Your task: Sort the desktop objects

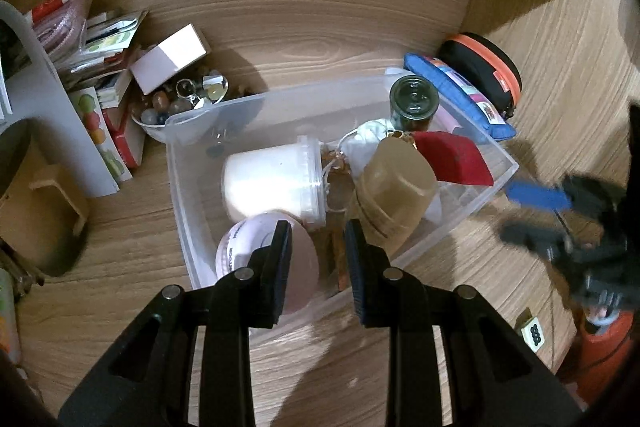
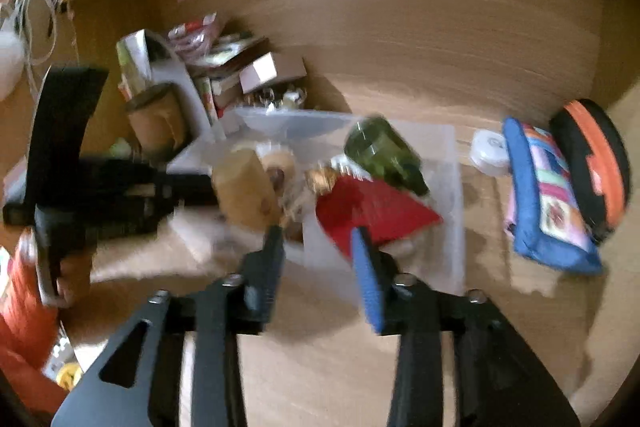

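Left gripper (image 1: 316,247): fingers nearly closed, holding nothing, over the clear bin (image 1: 472,203).
Right gripper (image 2: 320,247): fingers apart, empty, at the bin's edge.
Bin contents: tan jar (image 1: 394,187), green bottle (image 1: 414,99), red box (image 1: 454,157).

My left wrist view looks steeply down along its own fingers, close over the clear bin (image 1: 460,223), which fills its centre. My right wrist view, blurred, faces the same bin (image 2: 452,227) from its other side. Both share the bin, the blue pouch (image 1: 460,95) (image 2: 548,199) at two o'clock, and the wooden desk (image 1: 320,39) (image 2: 440,75)
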The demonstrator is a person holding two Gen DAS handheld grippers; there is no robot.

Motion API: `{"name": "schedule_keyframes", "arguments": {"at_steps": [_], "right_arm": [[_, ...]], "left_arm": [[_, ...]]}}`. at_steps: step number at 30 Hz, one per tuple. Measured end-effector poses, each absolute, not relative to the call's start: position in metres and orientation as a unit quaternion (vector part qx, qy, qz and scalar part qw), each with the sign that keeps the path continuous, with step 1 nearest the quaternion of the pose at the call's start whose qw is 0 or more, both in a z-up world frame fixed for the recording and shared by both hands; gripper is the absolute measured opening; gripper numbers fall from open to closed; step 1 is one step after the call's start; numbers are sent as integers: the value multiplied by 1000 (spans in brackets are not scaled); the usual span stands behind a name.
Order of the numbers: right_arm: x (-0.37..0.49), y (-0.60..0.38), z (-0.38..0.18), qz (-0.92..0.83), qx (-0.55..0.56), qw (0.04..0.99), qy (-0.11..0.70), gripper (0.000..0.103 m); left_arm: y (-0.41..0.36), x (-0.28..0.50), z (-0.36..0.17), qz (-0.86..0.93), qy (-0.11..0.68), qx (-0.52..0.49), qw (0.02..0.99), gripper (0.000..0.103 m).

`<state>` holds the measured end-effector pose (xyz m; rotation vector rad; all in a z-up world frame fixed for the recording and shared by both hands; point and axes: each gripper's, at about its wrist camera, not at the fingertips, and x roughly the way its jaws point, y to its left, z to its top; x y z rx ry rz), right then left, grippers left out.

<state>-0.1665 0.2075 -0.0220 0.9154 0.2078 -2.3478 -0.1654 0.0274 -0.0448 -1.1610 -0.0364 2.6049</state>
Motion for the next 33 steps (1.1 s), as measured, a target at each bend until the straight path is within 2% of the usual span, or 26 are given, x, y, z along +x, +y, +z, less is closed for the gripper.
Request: {"name": "schedule_keyframes", "arguments": {"at_steps": [4, 6, 7, 12, 14, 16, 24, 25, 27, 33], "right_arm": [[-129, 220, -40, -879, 365, 288, 106, 38], [-113, 229, -50, -873, 381, 286, 102, 38], [-106, 232, -53, -872, 387, 282, 103, 38], [-71, 239, -61, -872, 388, 278, 112, 38], [-65, 239, -64, -870, 395, 274, 109, 38], [-59, 239, -67, -867, 404, 270, 110, 38], [-46, 240, -80, -865, 419, 248, 120, 38], [-46, 240, -82, -865, 422, 245, 118, 37], [-48, 240, -87, -864, 426, 240, 118, 23], [-55, 237, -84, -876, 407, 231, 118, 22]], "left_arm": [[24, -159, -41, 908, -10, -399, 126, 27], [23, -151, -38, 914, -4, -391, 111, 31], [24, -145, -37, 917, 2, -387, 101, 36], [33, -105, -26, 931, 30, -352, 86, 48], [37, -92, -23, 934, 41, -342, 89, 58], [41, -79, -21, 937, 44, -332, 94, 64], [59, -61, -41, 929, 54, -352, 103, 65], [61, -58, -43, 928, 54, -354, 101, 65], [63, -56, -49, 926, 52, -359, 99, 65], [60, -53, -50, 928, 44, -360, 89, 65]]}}
